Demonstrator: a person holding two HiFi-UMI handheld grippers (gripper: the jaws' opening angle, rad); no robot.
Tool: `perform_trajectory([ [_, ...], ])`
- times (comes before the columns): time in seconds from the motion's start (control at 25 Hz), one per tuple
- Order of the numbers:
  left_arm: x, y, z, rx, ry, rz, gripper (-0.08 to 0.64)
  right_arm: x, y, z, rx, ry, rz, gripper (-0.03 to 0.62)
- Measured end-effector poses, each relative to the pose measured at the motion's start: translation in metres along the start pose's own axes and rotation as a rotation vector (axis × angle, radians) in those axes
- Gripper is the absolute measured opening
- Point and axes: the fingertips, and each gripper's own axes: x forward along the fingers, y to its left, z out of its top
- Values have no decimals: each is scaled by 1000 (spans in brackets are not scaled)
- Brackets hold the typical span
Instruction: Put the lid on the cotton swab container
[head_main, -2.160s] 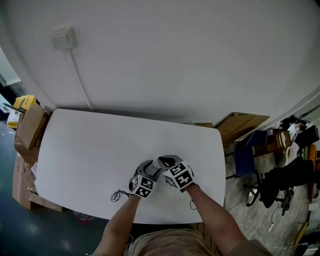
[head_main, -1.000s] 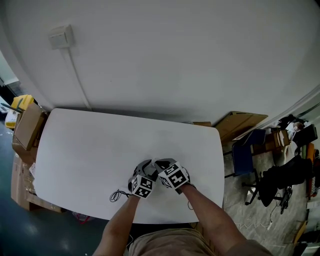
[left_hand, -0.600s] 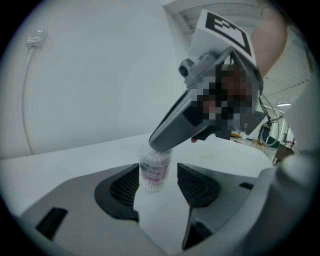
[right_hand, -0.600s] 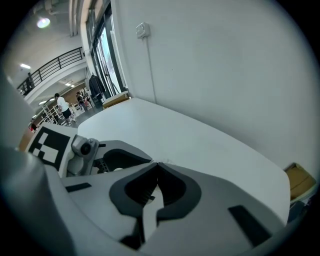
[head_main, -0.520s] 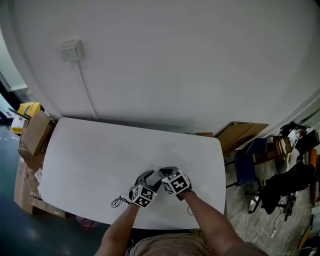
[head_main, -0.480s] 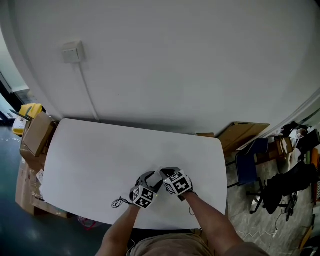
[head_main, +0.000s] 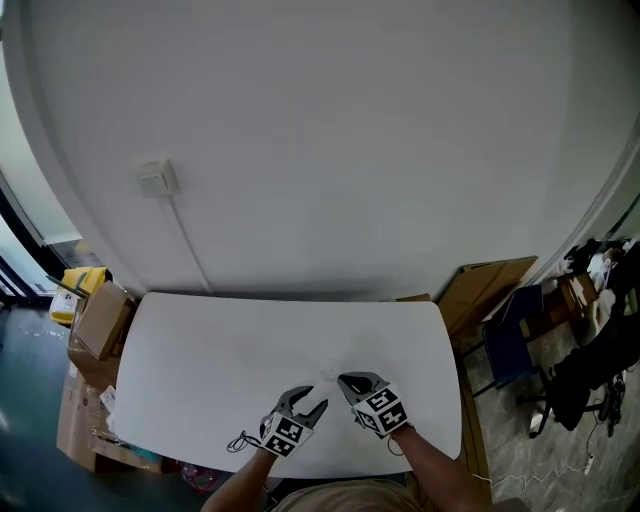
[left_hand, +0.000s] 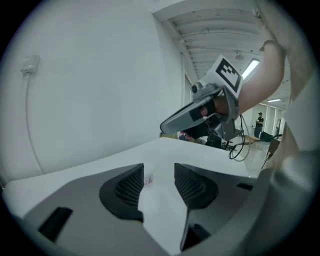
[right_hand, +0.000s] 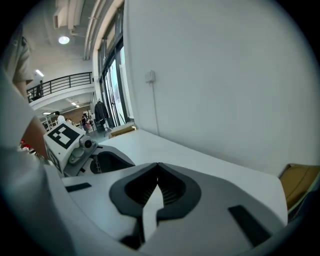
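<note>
Left gripper view shows the left tongs (left_hand: 159, 169) released, the jaws apart and just narrowing. The container (left_hand: 147, 180) stands on the counter (left_hand: 200, 152) ahead of them, seen through the gap and touching neither jaw. Whether its lid is on is too small to tell. Just to their right, the right tongs (right_hand: 158, 165) are clenched tip to tip on nothing.

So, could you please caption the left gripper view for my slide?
Left gripper above the white table, its empty jaws open though just narrowed; small container stands beyond.
</note>
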Motion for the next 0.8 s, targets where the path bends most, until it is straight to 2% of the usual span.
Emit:
perform_trajectory([
  [0.12, -30, 2, 39, 40, -57, 37, 148, -32, 8, 26, -22, -101, -6, 14],
  [0.2, -48, 3, 62, 37, -106, 62, 55, -53, 15, 41, -26, -158, -6, 14],
  [0.36, -84, 4, 105, -3, -219, 95, 29, -97, 29, 75, -42, -290, -22, 14],
  [0.56, -136, 15, 150, -59, -335, 178, 15, -135, 44, 106, -97, -420, -47, 14],
  [0.68, -157, 25, 164, -103, -373, 205, 15, -153, 51, 119, -106, -474, -58, 14],
  [0.8, -172, 33, 171, -90, -369, 236, 15, -164, 60, 131, -145, -491, -65, 14],
])
